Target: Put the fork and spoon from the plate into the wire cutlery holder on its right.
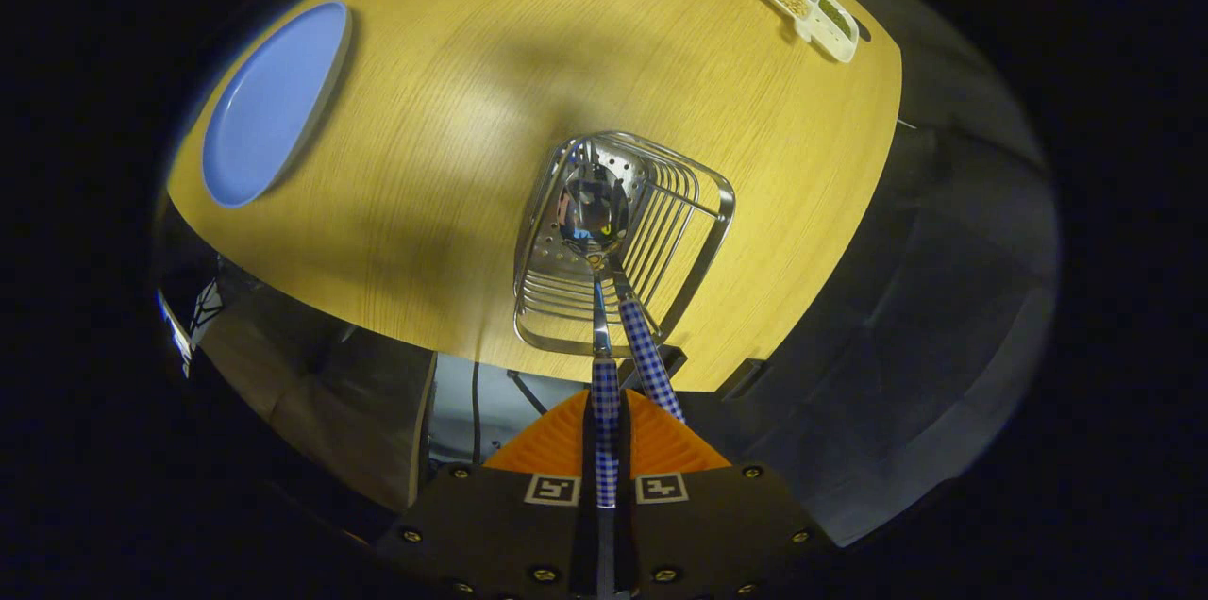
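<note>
My gripper (605, 404) is shut on the blue-checked handle of the spoon (595, 208), held above the table. The spoon's shiny bowl hangs inside the wire cutlery holder (710, 225), just ahead of my fingers. A second blue-checked handle, the fork (646, 357), leans in the holder right beside the spoon's stem. Its head is hidden behind the spoon's bowl. The blue plate (269, 105) lies far off to the left of the holder on the wooden table (453, 157).
A white divided dish (807, 8) with beans and grains sits at the far right corner of the table. The table's near edge runs just under the holder, with dark floor and a table leg below it.
</note>
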